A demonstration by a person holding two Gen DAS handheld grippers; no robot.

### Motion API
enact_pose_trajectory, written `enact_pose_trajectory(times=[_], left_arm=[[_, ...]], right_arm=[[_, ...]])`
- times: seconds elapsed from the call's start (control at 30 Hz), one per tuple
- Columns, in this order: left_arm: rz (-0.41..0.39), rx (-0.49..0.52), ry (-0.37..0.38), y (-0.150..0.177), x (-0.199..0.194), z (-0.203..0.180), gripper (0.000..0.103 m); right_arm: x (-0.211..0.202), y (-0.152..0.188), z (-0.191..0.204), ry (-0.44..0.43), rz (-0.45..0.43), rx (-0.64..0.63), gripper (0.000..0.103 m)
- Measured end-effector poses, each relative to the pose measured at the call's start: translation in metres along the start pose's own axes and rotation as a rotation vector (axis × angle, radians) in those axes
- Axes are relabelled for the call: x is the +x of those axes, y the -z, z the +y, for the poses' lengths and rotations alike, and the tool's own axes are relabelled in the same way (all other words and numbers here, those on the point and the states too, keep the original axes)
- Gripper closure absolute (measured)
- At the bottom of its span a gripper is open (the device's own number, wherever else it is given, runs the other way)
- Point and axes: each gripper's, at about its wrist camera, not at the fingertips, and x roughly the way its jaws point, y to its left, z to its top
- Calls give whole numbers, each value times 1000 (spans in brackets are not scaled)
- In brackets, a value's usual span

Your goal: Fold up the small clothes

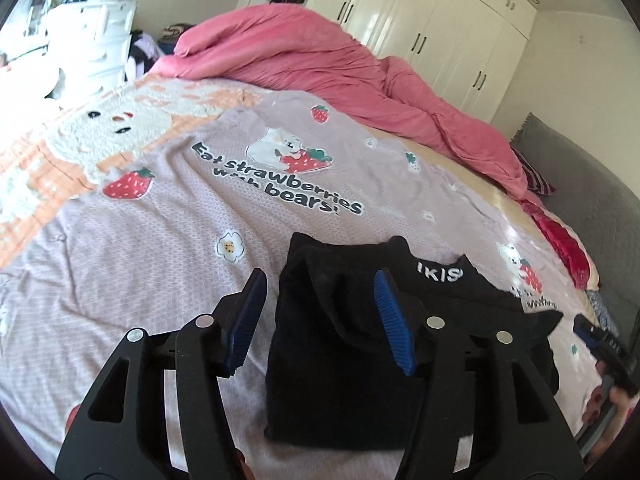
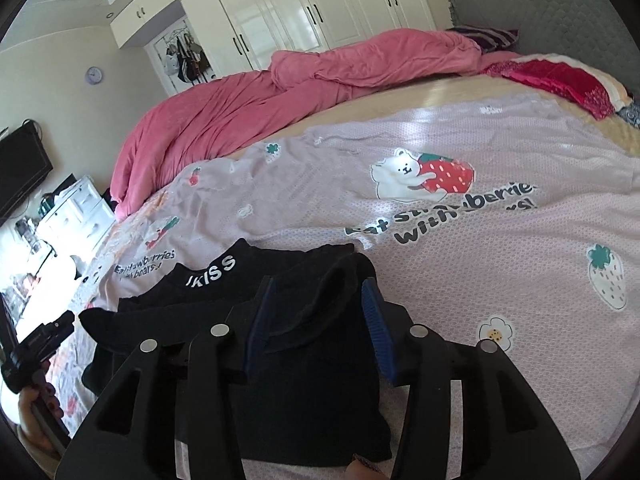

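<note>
On the bed (image 1: 140, 240), both grippers (left (image 1: 320, 324), right (image 2: 316, 328)) hover, jaws parted, over folded black garment (image 1: 320, 360).

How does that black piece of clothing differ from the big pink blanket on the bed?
The black garment is small and lies folded into a neat, flat shape; the pink blanket is large and bunched in a rumpled heap. The garment sits near the front, right under the left tool and right tool; the blanket lies along the far side. The garment bears white letters; the blanket is plain. Both rest on the bed.

Both wrist views close, angled down, sharing black garment (image 1: 340, 344), apparently.
</note>
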Motion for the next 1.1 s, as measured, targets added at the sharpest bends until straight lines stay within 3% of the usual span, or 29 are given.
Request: enact_pose_trajectory(times=[0.2,0.4,0.63,0.83,1.1], left_arm=[[44,122,30,22,-10,-29,56],[115,211,65,42,2,-55,61],[201,338,-31,60,33,-69,61],[229,363,-60,58,50,-69,61],[271,316,-64,37,82,-72,59]], right_arm=[[-13,11,16,-31,16,-73,59],[-13,25,30,-52,66,-138,66],[4,47,50,-14,139,-309,67],[42,59,48,69,229,-367,67],[81,39,43,78,261,-335,67]])
